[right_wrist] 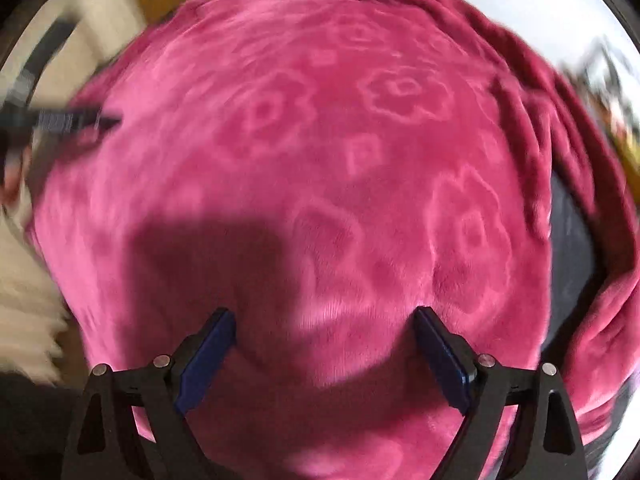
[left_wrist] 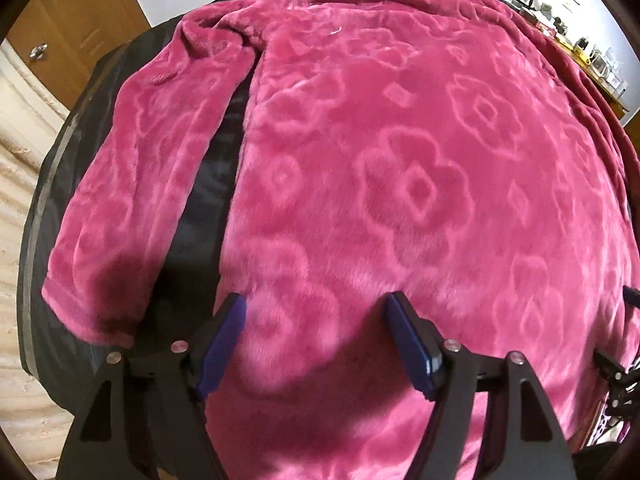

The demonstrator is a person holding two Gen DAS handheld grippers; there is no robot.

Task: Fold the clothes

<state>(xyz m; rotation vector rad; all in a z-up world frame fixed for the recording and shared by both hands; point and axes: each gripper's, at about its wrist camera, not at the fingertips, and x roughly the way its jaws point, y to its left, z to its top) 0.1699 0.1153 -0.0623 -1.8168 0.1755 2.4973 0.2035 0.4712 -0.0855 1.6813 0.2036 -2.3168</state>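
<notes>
A pink fleece garment [left_wrist: 400, 184] with an embossed flower pattern lies spread flat over a dark surface [left_wrist: 208, 184]. One sleeve [left_wrist: 132, 184] stretches down its left side. My left gripper [left_wrist: 316, 304] hovers open just above the garment's near part, nothing between its blue pads. In the right wrist view the same garment [right_wrist: 320, 140] fills the frame, blurred. My right gripper [right_wrist: 324, 320] stands open over it, also holding nothing. The other sleeve [right_wrist: 560, 168] runs along the right side. The left gripper [right_wrist: 60, 120] shows as a dark blur at the left edge.
A pale textured floor or rug [left_wrist: 20, 184] lies left of the dark surface. Wooden cabinet doors [left_wrist: 80, 20] stand at the back left. A cluttered shelf [left_wrist: 580, 44] sits at the back right beside a white wall.
</notes>
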